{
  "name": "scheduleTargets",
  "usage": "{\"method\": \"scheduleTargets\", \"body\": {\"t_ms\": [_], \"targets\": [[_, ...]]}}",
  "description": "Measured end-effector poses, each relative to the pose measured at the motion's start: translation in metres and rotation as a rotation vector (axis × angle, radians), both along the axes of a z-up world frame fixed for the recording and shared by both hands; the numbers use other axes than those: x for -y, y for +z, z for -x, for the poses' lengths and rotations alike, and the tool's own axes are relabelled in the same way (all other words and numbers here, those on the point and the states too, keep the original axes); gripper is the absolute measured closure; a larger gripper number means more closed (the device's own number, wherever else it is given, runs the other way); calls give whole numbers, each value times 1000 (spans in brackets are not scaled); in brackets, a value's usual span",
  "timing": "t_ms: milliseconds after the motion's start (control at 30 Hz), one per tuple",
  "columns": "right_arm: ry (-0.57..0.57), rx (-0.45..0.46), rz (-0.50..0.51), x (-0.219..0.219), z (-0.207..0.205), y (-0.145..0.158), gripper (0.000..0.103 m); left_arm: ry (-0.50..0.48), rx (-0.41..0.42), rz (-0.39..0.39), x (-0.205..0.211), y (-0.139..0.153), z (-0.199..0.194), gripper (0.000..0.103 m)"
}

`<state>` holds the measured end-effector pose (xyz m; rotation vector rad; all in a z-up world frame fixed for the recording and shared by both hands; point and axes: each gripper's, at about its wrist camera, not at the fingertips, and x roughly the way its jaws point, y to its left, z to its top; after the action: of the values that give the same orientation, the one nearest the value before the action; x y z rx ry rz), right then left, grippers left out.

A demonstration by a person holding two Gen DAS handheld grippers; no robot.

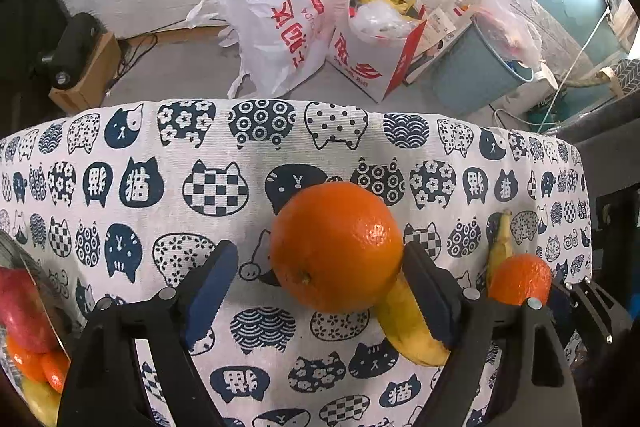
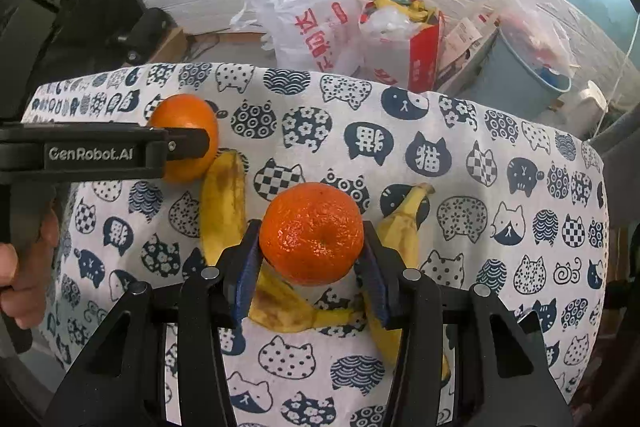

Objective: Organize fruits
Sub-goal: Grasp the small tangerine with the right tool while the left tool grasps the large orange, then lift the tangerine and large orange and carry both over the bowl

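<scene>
Left tool (image 1: 316, 291): pointed steeply down at the tabletop (image 1: 160, 187), which wears a cat-print cloth; blue pads spread wide; a large orange (image 1: 336, 247) sits between them, close against the right pad, clear of the left; a hand (image 2: 24, 267) grips this tool's handle at the left edge of the right-wrist view.

Right tool (image 2: 312, 267): likewise tilted steeply down; pads clamped on either side of a smaller orange (image 2: 312, 233), at the middle of the cloth.

Bananas: one (image 2: 222, 203) lies between the two oranges, its near end passing under the right tool; another (image 2: 400, 239) lies just right of the smaller orange.

Bowl (image 1: 28, 267), at the near left edge of the left-wrist view, only partly seen: holds a red apple (image 1: 20, 311), orange fruit (image 1: 36, 363) and something yellow beneath.

Floor beyond the far edge: white plastic bag (image 1: 280, 27); a red-and-white box (image 1: 372, 59) filled with scraps.
</scene>
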<state>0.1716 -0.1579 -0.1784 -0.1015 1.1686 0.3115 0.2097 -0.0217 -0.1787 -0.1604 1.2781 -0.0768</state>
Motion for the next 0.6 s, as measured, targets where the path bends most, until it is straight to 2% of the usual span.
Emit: {"method": "scheduleTargets", "body": {"t_ms": [133,200,233,267,600], "targets": [[-15,-5,1,0,-6,-3,57,-17,16,-3,2,-3,-3,18],[-15,-7,-2,-1,-7,-3,57,-28,17,20,1,-6,-4,25],[-13,-6,-2,-2,-7,-3,57,-35,16,49,1,-7,-4,33],[-11,-5,-2,-3,-7,-2,57,-37,15,59,1,-7,-5,33],[-10,0,4,-8,-7,0,57,-62,54,-34,1,1,10,34]]}}
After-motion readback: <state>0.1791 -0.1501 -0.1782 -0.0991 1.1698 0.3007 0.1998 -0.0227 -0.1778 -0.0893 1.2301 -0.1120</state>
